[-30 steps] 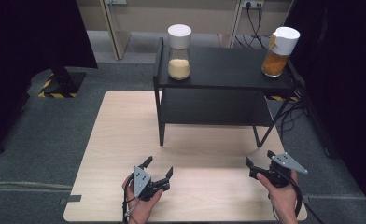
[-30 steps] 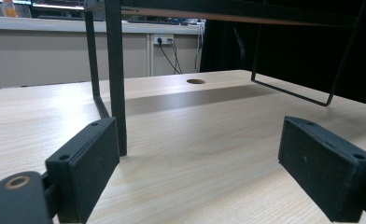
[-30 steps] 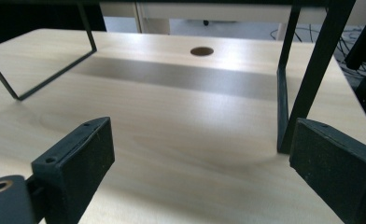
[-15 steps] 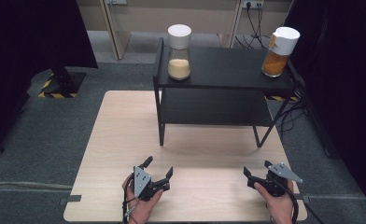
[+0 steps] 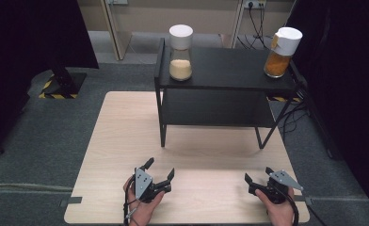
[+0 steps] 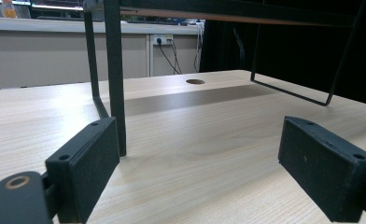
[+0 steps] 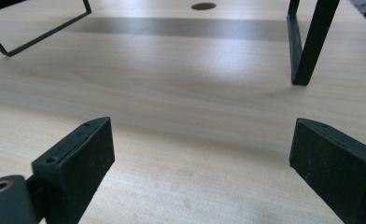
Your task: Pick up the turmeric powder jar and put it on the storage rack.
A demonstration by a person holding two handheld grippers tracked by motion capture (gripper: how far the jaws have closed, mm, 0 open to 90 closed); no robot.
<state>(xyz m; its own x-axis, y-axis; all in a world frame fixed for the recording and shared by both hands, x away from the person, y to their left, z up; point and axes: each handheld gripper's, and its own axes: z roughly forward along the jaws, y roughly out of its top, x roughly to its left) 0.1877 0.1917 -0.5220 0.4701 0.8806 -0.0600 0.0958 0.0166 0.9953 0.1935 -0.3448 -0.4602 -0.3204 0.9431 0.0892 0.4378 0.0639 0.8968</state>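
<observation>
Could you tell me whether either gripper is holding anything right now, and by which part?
Nothing is held. The left gripper and the right gripper both have open jaws with only bare table between them; both jars stand untouched on the shelf.

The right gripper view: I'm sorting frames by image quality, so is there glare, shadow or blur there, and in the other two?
Right gripper view: a pale sheen on the table, the rack's shadow band behind it, near fingers slightly soft. Left gripper view: a similar shadow band under the rack, background dim. High view: evenly lit table, dark edges, mildly soft.
</observation>
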